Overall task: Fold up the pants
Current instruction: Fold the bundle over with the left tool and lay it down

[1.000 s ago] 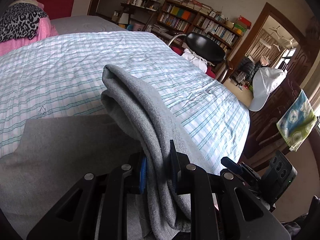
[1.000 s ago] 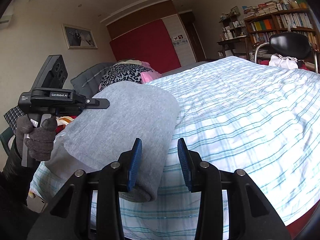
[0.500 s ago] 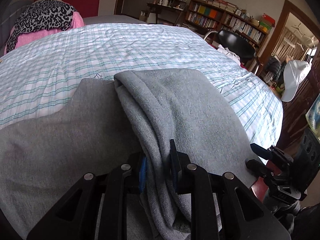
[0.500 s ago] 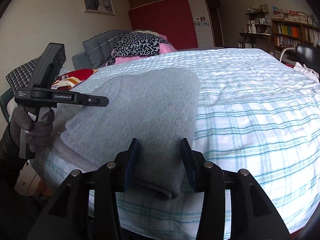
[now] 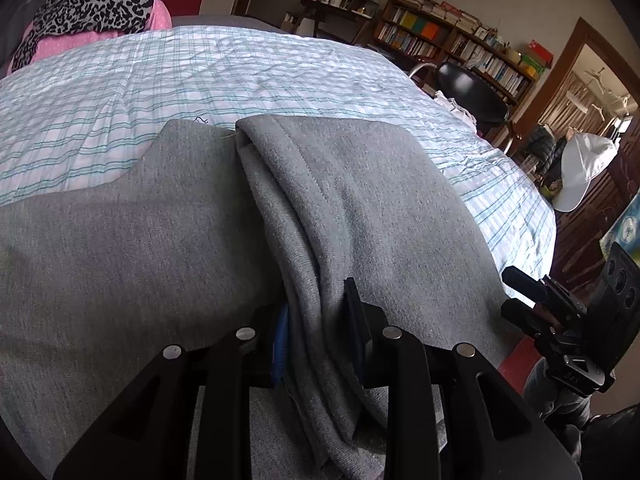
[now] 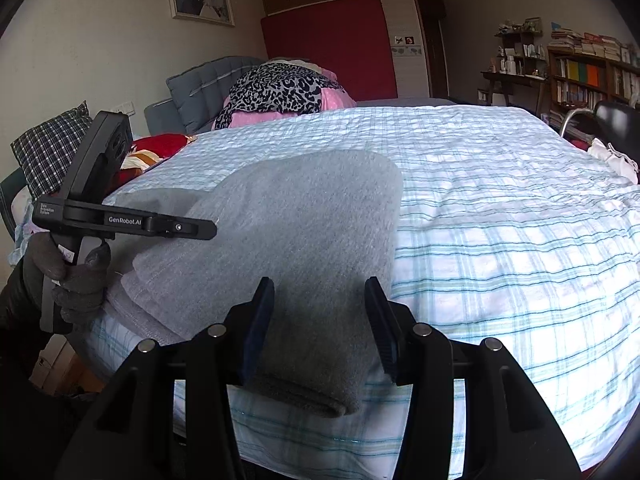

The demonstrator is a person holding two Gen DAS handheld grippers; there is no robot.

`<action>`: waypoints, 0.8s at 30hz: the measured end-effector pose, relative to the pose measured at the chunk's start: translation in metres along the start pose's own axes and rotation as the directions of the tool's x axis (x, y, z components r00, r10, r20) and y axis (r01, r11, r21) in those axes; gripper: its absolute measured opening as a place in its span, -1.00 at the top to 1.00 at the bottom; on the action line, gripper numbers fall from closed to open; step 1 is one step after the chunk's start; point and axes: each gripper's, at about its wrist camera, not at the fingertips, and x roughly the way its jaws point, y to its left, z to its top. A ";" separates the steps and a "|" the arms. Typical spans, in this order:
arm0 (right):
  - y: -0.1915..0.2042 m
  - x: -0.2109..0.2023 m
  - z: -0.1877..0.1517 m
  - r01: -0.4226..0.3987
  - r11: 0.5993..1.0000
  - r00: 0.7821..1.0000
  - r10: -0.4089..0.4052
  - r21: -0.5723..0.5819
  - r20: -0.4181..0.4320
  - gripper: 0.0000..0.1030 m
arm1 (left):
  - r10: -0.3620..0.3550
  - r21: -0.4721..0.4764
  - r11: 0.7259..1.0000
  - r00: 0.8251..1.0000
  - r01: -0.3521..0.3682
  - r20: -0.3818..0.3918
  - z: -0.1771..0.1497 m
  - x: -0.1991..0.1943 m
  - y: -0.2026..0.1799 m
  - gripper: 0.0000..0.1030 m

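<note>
The grey pants (image 5: 352, 200) lie folded over on the checked bed (image 5: 200, 72). My left gripper (image 5: 316, 320) is shut on a bunched edge of the pants, with the folded layer laid flat over the lower layer. In the right wrist view the pants (image 6: 300, 232) lie folded near the bed's near edge. My right gripper (image 6: 320, 312) is open, its fingers standing either side of the fold's near end without gripping it. The left gripper (image 6: 120, 224) shows at the left of that view, held by a gloved hand.
A leopard-print and pink pile (image 6: 280, 92) lies at the head of the bed (image 6: 500, 220). A black chair (image 5: 472, 92) and bookshelves (image 5: 460, 48) stand beyond the bed's far side. A white cap (image 5: 576, 172) hangs at the right.
The left gripper has lowered the lifted pants edge down onto the bed, so the fold now lies flat. The right gripper has stayed open over the fold's near end.
</note>
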 end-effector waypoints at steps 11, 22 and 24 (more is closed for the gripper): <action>0.005 0.021 -0.008 0.015 0.999 0.999 -0.017 -0.038 -0.051 0.04 | 0.053 -0.044 0.998 0.996 -0.050 0.074 0.013 -0.026 0.006 0.15; -0.002 0.020 -0.012 -0.001 0.999 0.999 -0.001 -0.035 -0.047 0.03 | -0.072 -0.009 0.997 0.993 0.074 0.097 0.070 0.006 -0.024 0.00; -0.004 0.020 -0.012 -0.007 0.999 0.999 0.005 -0.033 -0.046 0.03 | -0.046 -0.032 0.998 0.997 0.048 0.062 0.075 0.022 -0.018 -0.02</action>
